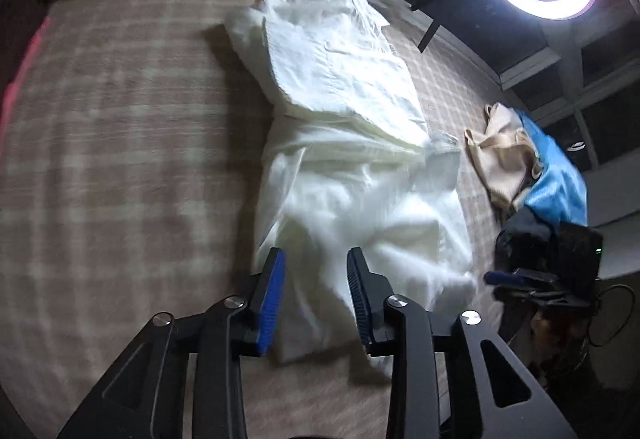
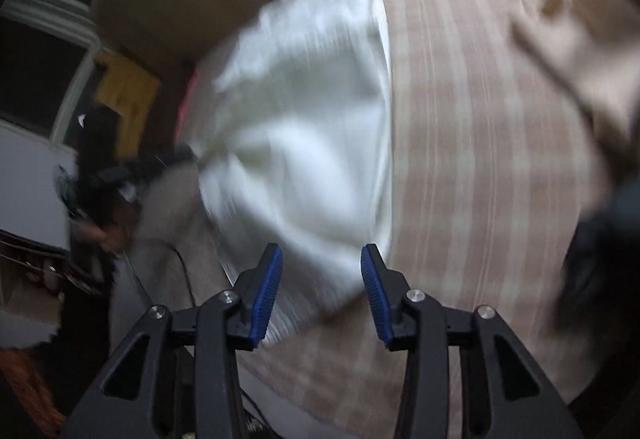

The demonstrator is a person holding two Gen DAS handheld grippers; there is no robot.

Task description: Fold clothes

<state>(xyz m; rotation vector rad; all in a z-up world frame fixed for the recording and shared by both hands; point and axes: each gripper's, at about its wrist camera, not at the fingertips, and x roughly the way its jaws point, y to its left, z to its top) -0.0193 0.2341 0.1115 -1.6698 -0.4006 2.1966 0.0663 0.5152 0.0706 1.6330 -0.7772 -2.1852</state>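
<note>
Both tools, left and right, gape wide, gripping nothing, above the rumpled white cotton garment on the pink plaid bed.

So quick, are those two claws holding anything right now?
Left gripper: open, empty, over the white garment.
Right gripper: open, empty.

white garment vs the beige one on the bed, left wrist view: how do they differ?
The white garment is much larger than the beige garment. The white one lies stretched along the middle of the plaid bed cover, partly folded over itself; the beige one is bunched at the bed's edge against a blue item. The white one reaches the open left gripper; the beige one lies apart. Both are rumpled.
</note>
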